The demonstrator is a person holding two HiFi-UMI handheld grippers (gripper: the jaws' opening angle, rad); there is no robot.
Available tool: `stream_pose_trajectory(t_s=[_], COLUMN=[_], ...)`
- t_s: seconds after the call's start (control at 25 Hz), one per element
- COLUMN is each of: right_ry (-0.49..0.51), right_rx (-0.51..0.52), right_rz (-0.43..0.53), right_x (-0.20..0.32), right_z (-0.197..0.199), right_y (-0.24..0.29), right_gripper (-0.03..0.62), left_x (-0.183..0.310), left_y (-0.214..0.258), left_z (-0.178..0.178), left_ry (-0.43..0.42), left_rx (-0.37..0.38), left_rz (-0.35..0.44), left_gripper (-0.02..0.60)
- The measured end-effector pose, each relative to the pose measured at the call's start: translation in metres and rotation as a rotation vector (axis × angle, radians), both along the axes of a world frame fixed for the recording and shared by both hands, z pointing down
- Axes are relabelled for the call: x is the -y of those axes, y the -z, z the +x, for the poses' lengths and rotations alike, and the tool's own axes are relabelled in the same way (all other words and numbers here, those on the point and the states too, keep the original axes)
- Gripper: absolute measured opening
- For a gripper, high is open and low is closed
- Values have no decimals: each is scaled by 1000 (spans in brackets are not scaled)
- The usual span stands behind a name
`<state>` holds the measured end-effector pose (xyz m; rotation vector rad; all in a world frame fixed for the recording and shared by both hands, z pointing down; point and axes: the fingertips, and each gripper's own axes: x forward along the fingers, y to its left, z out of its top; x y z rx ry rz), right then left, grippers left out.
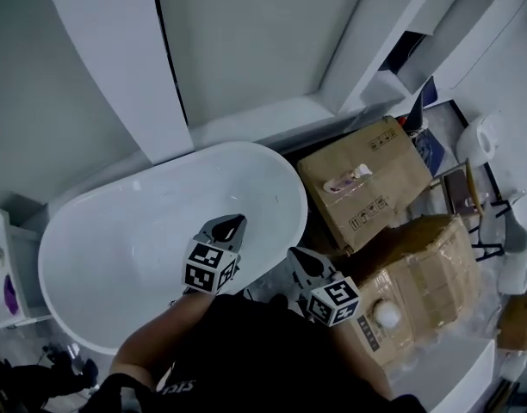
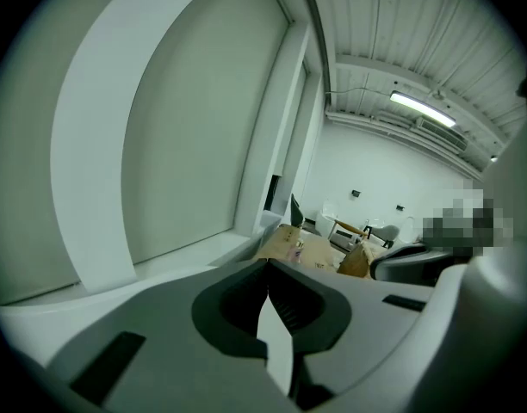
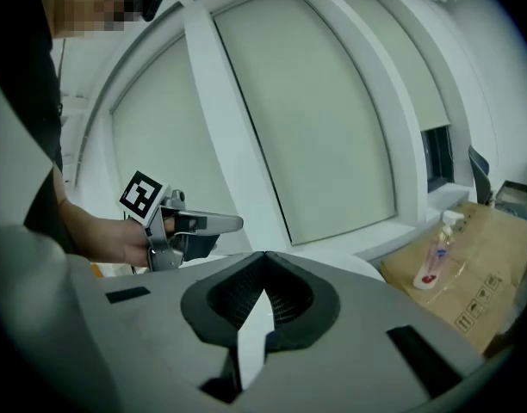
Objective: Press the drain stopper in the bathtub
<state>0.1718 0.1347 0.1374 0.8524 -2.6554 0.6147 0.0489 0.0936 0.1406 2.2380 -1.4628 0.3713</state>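
A white oval bathtub (image 1: 291, 188) fills the left-centre of the head view; no drain stopper shows in any view. My left gripper (image 1: 236, 222) hangs over the tub's near right part, jaws shut with nothing between them, its marker cube (image 1: 210, 268) facing up. In its own view the left gripper (image 2: 268, 265) points at the wall, not into the tub. My right gripper (image 1: 295, 253) is just outside the tub's rim, also shut and empty. The right gripper (image 3: 264, 256) looks toward the window wall, and the left gripper (image 3: 233, 223) shows there in a hand.
Cardboard boxes (image 1: 367, 179) stand right of the tub, one with a spray bottle (image 3: 436, 252) lying on it, and a plastic-wrapped box (image 1: 427, 274) sits nearer. A low white shelf unit (image 1: 1, 265) stands left of the tub. Wall panels (image 1: 246, 41) rise behind it.
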Motion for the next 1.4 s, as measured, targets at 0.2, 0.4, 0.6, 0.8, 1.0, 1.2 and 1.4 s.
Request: stream_pose_trajectory(t_s=[0.2, 0.4, 0.6, 0.8, 1.0, 1.2, 1.4], right_ry=[-7, -35, -3, -7, 29, 79, 156], right_rx=[82, 149, 209, 238, 249, 264, 307], right_rz=[96, 105, 146, 195, 224, 239, 215], right_x=[-13, -31, -34, -27, -36, -62, -109], right_z=[67, 135, 170, 186, 157, 87, 3], right_y=[46, 70, 88, 110, 121, 120, 120], right_gripper=[13, 12, 12, 12, 12, 12, 12], left_x=[-32, -51, -59, -67, -90, -128, -166], left_y=[37, 74, 106, 131, 143, 144, 141], left_z=[50, 105, 136, 138, 110, 66, 5], left_ry=[23, 76, 131, 146, 177, 167, 177], left_rx=[49, 64, 79, 89, 77, 92, 107], left_rz=[49, 122, 196, 243, 267, 267, 240], left_gripper=[15, 15, 15, 15, 15, 15, 15])
